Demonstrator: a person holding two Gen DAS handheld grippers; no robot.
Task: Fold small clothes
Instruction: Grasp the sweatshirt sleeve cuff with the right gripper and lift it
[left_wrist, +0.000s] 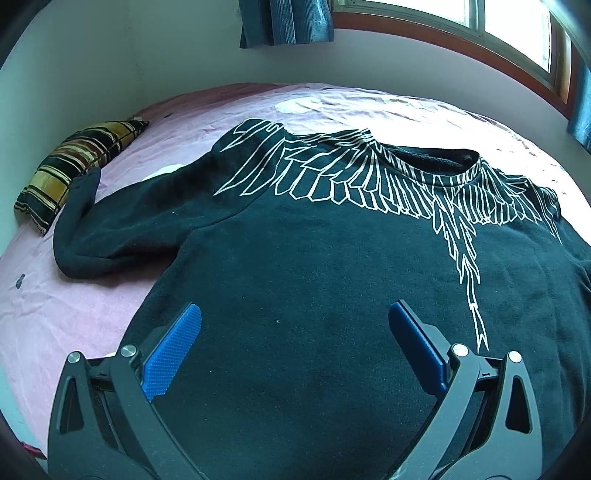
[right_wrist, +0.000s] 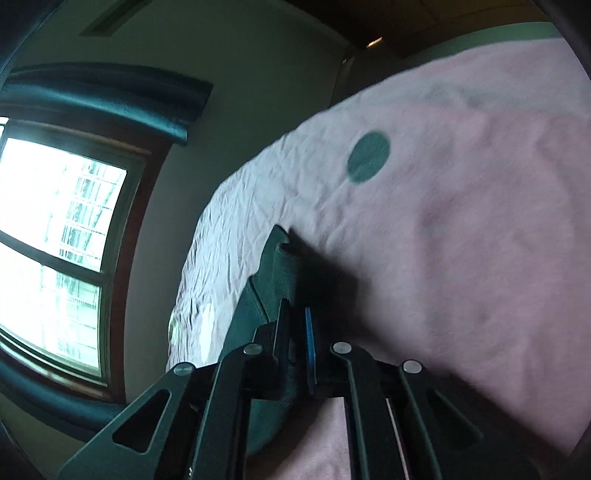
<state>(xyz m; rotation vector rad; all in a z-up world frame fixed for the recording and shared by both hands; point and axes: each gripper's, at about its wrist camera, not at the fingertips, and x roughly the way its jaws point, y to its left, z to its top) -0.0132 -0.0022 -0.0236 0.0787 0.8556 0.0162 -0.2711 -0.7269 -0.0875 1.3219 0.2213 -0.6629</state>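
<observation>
Right gripper (right_wrist: 295, 332), clenched on a thin fold of sweatshirt (right_wrist: 280, 273) edge, could lose it if pulled sharply across the bed (right_wrist: 461, 221) while the left gripper (left_wrist: 295, 328) hangs released.

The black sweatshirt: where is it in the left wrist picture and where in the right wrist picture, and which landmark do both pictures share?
Left wrist view: the black sweatshirt fills the centre and lower half, spread on the bed, white feather print across the shoulders.
Right wrist view: only a dark cuff or edge shows at lower centre, clamped in the shut right hand-held gripper.
Shared landmark: the pink bedsheet; the window also appears in both.
</observation>
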